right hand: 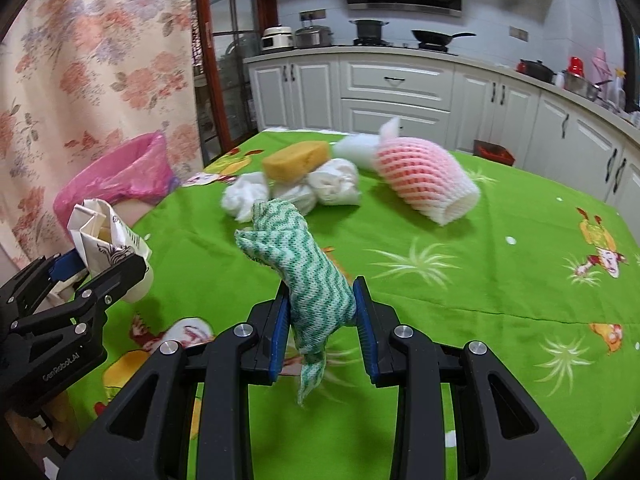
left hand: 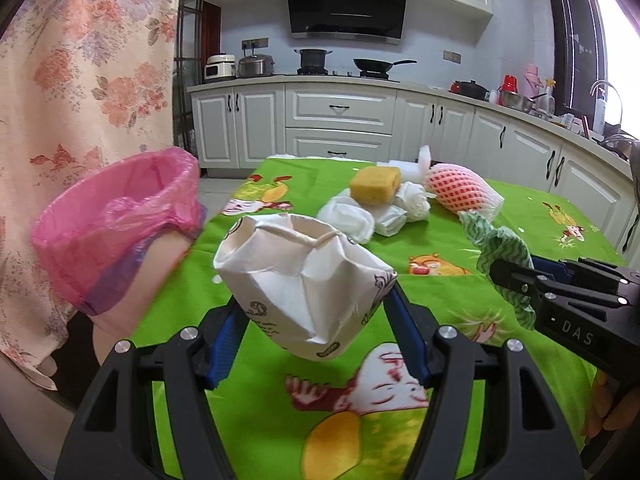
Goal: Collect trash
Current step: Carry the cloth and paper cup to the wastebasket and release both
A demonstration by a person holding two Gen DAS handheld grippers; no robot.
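My left gripper (left hand: 314, 300) is shut on a crumpled white paper bag (left hand: 304, 280), held above the green tablecloth and just right of the bin with a pink liner (left hand: 116, 220). That bag (right hand: 106, 236) and the left gripper (right hand: 100, 264) also show at the left of the right wrist view. My right gripper (right hand: 322, 312) is shut on a green-and-white rag (right hand: 308, 276), lifted off the table; the rag (left hand: 500, 252) also appears at the right of the left wrist view. On the table lie a yellow sponge (left hand: 375, 184), crumpled white tissues (left hand: 360, 216) and a pink foam fruit net (left hand: 460, 188).
The table with a bright green cartoon cloth (right hand: 500, 280) fills the foreground. A floral curtain (left hand: 80, 60) hangs behind the bin at left. White kitchen cabinets (left hand: 340, 120) with a stove, pots and a pan run along the back and right. A small red box (right hand: 494, 152) sits beyond the table.
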